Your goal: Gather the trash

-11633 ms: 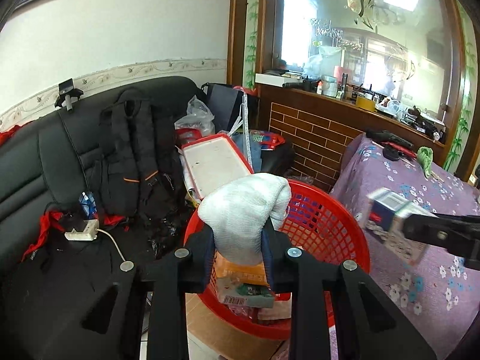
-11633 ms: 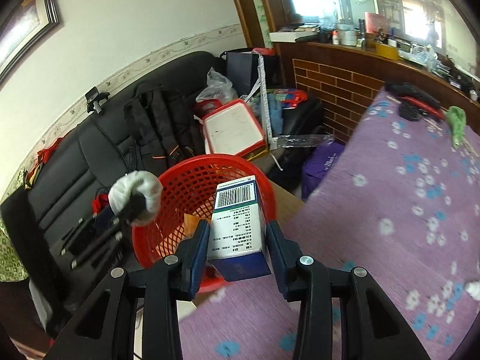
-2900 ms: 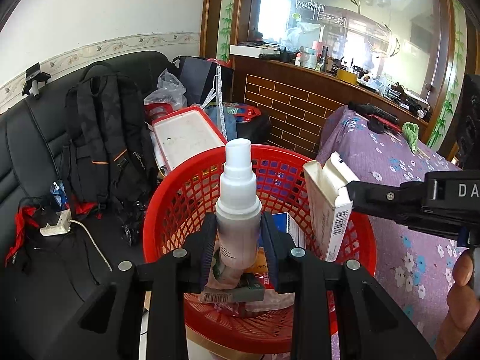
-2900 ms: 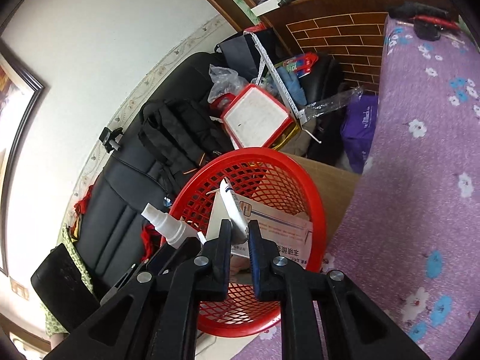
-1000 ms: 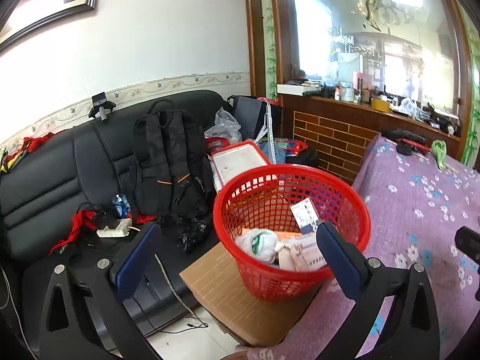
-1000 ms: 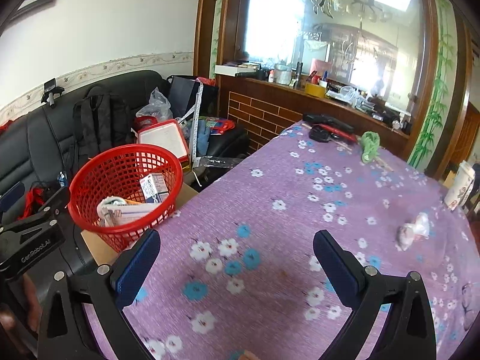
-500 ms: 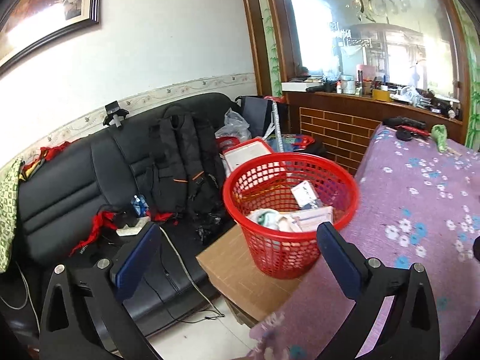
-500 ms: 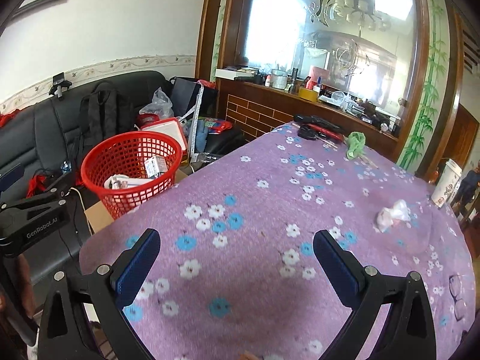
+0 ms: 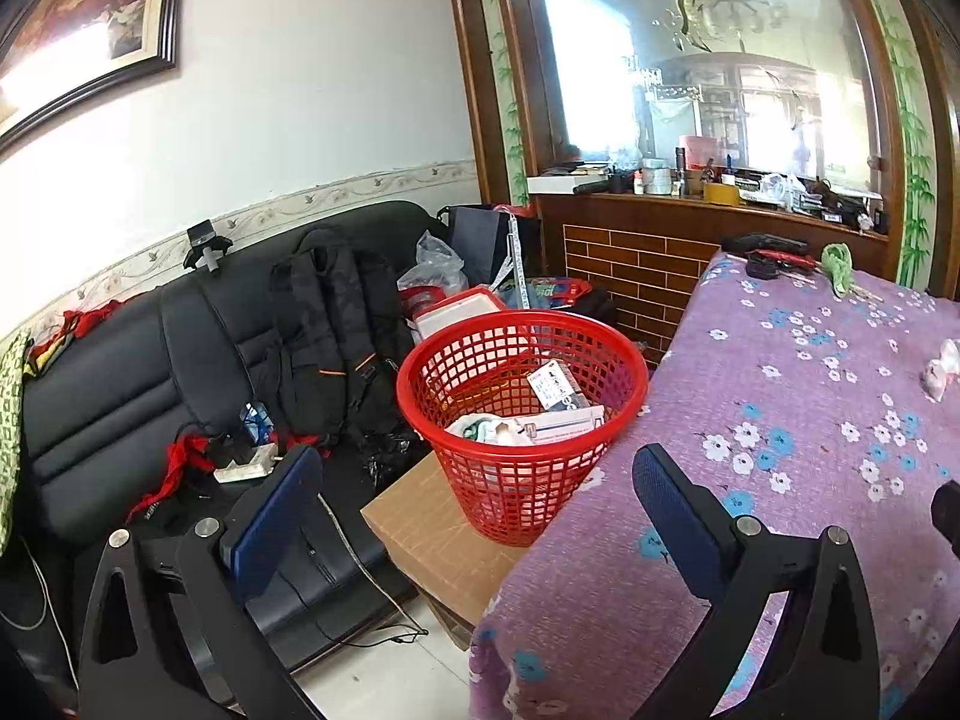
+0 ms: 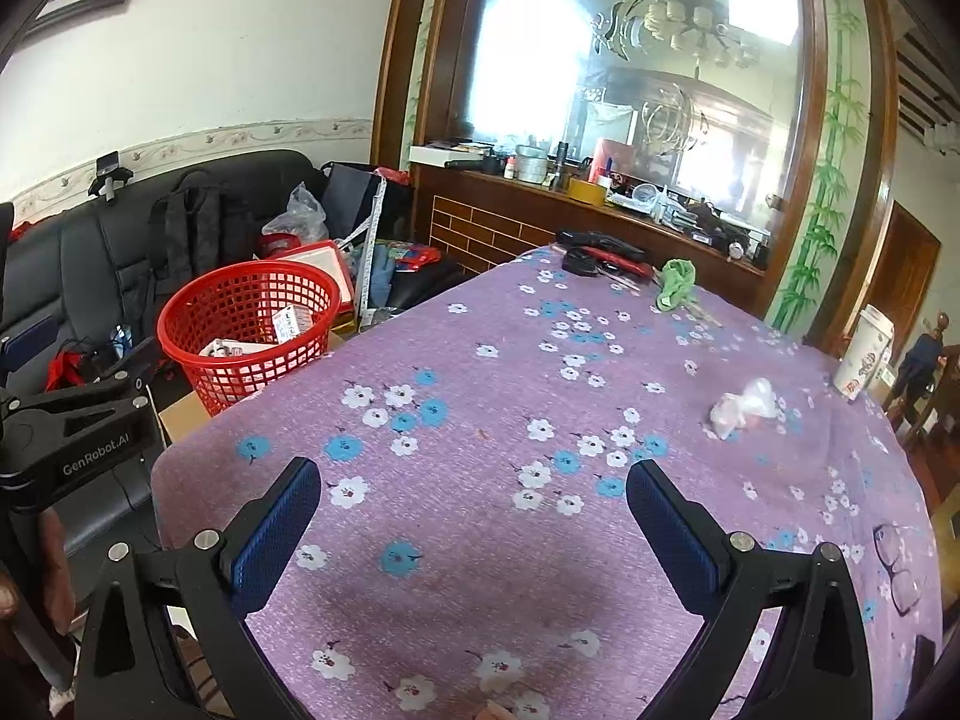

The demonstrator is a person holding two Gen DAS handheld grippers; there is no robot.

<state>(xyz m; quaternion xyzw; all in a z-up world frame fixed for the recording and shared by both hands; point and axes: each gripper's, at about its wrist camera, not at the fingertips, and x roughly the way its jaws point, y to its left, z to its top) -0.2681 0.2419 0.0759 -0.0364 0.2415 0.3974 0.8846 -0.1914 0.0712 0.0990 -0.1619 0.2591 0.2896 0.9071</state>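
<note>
Red basket point(image 9: 516, 372) with boxes point(image 9: 558, 393) and wrappers inside; both grippers' jaws spread wide, empty.

A red mesh basket point(image 9: 521, 414) stood upright on a cardboard box point(image 9: 441, 531) just beside the tablecloth's left edge, holding small cartons and crumpled wrappers point(image 9: 528, 420). A crumpled clear plastic wrapper point(image 10: 744, 407) lay on the purple floral tablecloth point(image 10: 480, 456) near its right edge.
</note>
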